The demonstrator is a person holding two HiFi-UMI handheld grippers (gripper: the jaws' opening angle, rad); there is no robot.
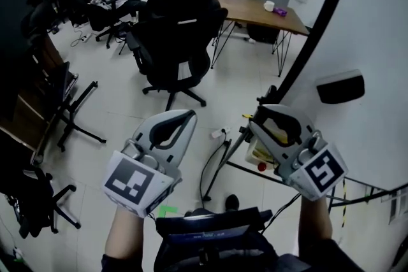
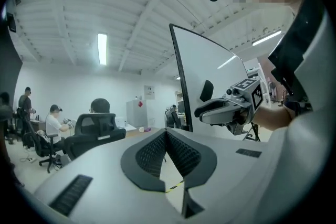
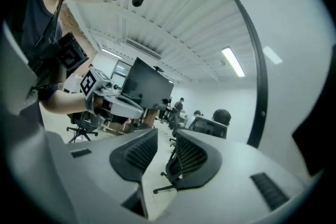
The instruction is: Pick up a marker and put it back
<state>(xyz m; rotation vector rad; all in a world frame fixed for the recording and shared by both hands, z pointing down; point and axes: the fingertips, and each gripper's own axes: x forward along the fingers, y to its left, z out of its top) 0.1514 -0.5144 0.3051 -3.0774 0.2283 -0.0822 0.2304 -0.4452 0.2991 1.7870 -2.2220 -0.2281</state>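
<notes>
Holding your left hand-held gripper [image 1: 189,116] shut and your right hand-held gripper [image 1: 255,119] slightly parted, both empty, you look ready to reach what may be a marker [image 1: 261,167] below the right.

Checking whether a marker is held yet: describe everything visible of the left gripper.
The left gripper is light grey plastic with black ribbed pads and a cube of black-and-white square markers at its rear. Its jaws are shut tip to tip, nothing between them. The person's left forearm holds it out roughly level above the floor.
</notes>
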